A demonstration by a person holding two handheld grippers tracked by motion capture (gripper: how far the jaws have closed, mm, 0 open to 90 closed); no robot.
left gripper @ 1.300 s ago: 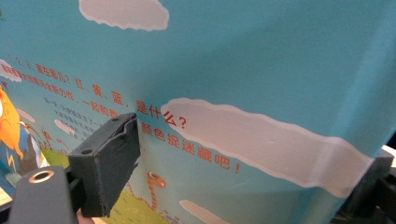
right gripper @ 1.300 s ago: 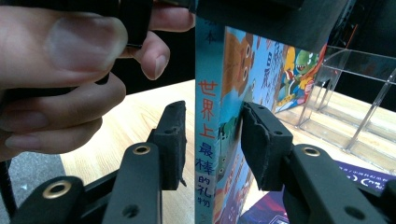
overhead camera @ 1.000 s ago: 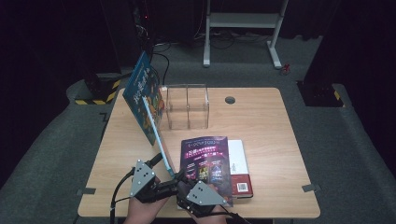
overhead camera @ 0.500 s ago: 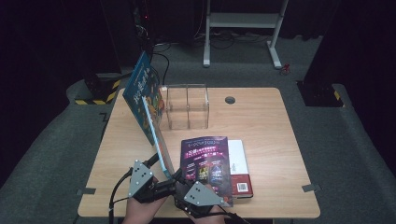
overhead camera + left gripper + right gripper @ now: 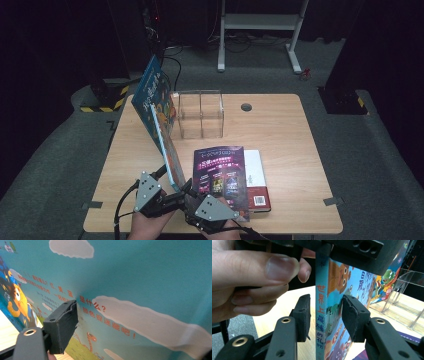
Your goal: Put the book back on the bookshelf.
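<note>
A: While the blue picture book (image 5: 159, 124) stands tilted on its lower edge near the left half of the table (image 5: 295, 145), which unit secures it?

B: Left gripper (image 5: 162, 181). High view: it meets the book at the near lower end. Left gripper view: one black pad (image 5: 62, 323) lies flat against the teal cover with red print; the opposite pad is hidden behind the cover. Jaws are clamped on the blue picture book.

A: Status of the right gripper (image 5: 324, 317)?

B: Right gripper view: the spine (image 5: 321, 305) of the book runs upright between its two pads. A gap shows between the left-hand pad and the spine; the right-hand pad sits against or just beside the cover, contact cannot be confirmed. Jaws are apart, straddling the spine. The hand (image 5: 249, 277) on the left gripper shows just beyond, at upper left of that view.

A: Surroundings?

B: Clear acrylic holder (image 5: 201, 114) with two compartments, just beside the far end of the book. Purple magazine (image 5: 221, 175) lies flat to the right of the book, stacked on a white book (image 5: 256, 170) with a red lower edge. Both grippers sit at the near table edge, close together.
</note>
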